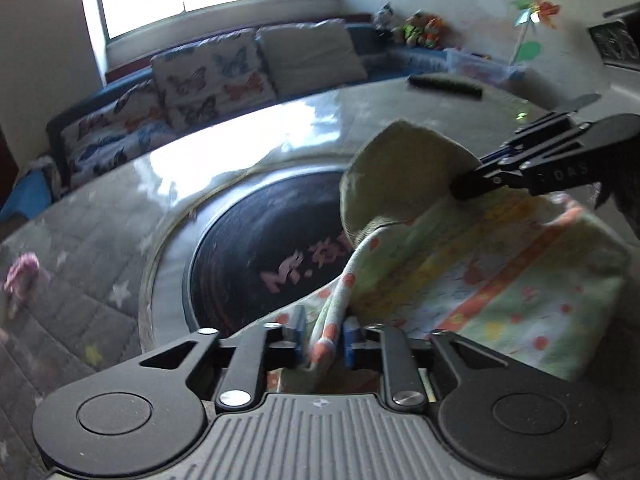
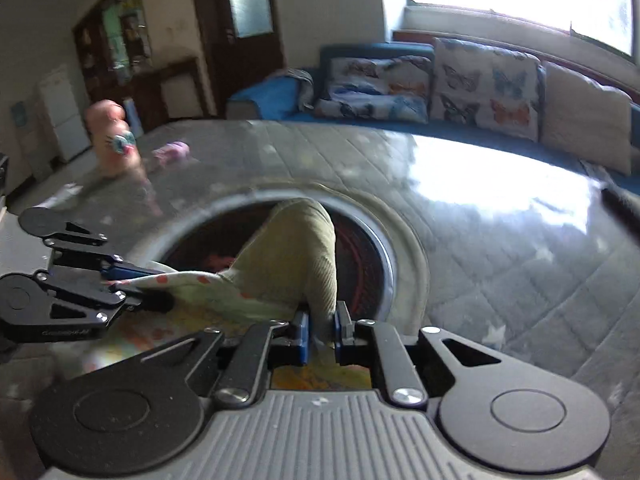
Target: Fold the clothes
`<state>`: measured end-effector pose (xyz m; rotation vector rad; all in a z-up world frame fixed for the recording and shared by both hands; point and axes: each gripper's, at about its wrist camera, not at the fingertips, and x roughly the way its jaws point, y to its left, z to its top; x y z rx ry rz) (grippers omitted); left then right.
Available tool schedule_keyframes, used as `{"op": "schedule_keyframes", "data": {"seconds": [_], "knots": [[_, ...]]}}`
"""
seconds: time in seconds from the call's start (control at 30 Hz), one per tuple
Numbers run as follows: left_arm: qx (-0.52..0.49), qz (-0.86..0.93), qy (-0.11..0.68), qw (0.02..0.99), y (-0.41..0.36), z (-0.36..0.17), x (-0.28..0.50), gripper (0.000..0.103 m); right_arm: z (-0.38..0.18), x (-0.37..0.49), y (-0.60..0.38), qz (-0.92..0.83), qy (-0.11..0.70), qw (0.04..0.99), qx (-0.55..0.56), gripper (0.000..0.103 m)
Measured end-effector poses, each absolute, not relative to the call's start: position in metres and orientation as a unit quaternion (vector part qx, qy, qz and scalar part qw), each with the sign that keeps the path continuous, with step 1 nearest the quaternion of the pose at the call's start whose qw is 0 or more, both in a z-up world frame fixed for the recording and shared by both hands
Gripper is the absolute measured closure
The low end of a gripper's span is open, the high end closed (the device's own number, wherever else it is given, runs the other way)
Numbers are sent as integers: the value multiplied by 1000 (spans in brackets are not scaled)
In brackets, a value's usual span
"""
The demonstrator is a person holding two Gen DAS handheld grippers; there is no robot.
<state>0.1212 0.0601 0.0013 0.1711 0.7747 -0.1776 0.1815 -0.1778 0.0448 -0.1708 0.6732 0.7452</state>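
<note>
Pale green, orange-dotted cotton garment [image 1: 460, 280] held over round grey table [image 1: 100, 240]; left gripper [image 1: 324, 340] clamps near hem, right gripper [image 2: 322, 330] clamps olive cuff; long axis spans between them

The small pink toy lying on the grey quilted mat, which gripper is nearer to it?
Left. The left gripper sits on the small pink toy's side of the patterned cloth; the right gripper is beyond it.

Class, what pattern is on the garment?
Orange-red dots on pale green, with an orange stripe, on the garment; clearest from the left wrist.
</note>
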Motion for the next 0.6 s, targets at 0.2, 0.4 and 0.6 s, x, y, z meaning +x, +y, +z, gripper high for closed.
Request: {"op": "schedule_keyframes", "data": {"seconds": [0.2,0.4,0.6], "knots": [[72,-35,363,928,78,2,114,54,16,197,-178,319,330,886,-70,81],[56,2,347,936,84,9,108,54,16,177,-205,331,337,881,-32,81],[65,16,341,938,84,16,105,55,-8,190,-229,280,364,888,10,87]]}}
